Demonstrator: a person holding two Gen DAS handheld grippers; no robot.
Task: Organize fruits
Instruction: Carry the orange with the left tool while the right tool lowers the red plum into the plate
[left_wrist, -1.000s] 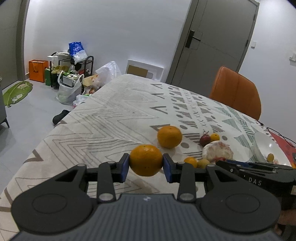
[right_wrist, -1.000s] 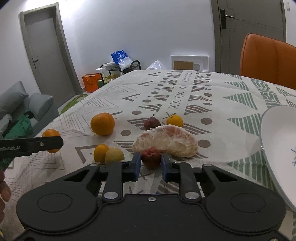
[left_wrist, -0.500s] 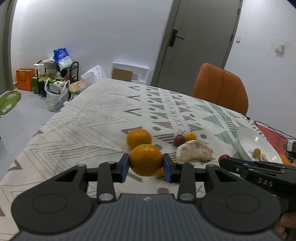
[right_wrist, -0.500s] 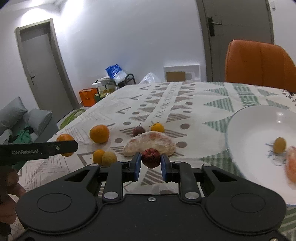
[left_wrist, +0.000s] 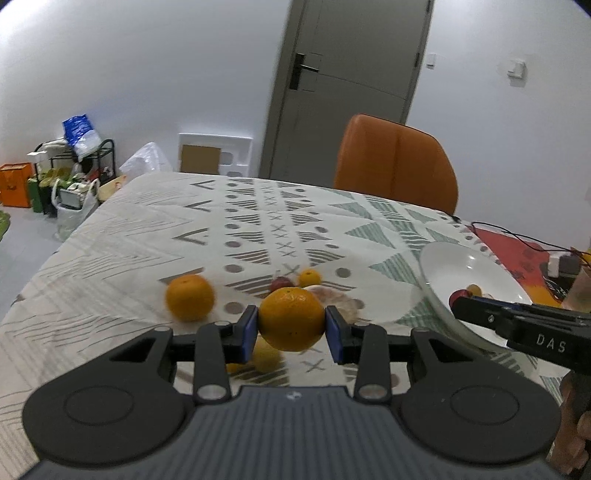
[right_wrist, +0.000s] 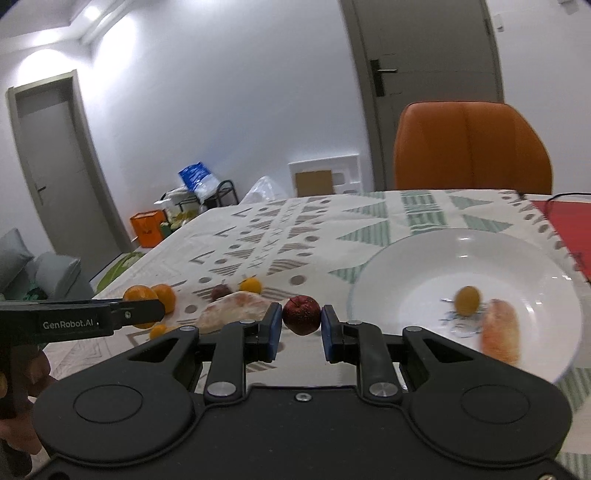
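The bench (left_wrist: 122, 254) wears a pale cloth printed with grey zigzags, dots, crosses and green triangles, and a red mat (left_wrist: 506, 243) lies at its far right edge. At the left of the room, bags and an orange box (left_wrist: 16, 184) crowd a small black rack (left_wrist: 88, 162) on the floor; farther right a white foam packing piece (left_wrist: 216, 153) leans on the white wall, then comes a grey door (left_wrist: 354, 85), and an orange chair (left_wrist: 395, 166) stands at the bench's far side. On the cloth lie a loose orange (left_wrist: 189, 297), a dark red fruit (left_wrist: 280, 284), a small orange fruit (left_wrist: 309, 277) and a peeled pomelo segment (right_wrist: 232, 311), all close together. The left claw (left_wrist: 291, 328) has its blue pads pressed on a large orange (left_wrist: 291, 319), round, dimpled and held clear above the cloth. To the right, the right claw (right_wrist: 301, 330) grips a small dark red fruit (right_wrist: 301, 314), glossy with a dimple at the top, just left of the white plate (right_wrist: 436, 258). The plate holds a small yellow fruit (right_wrist: 468, 300) and a pink peeled piece (right_wrist: 500, 334).
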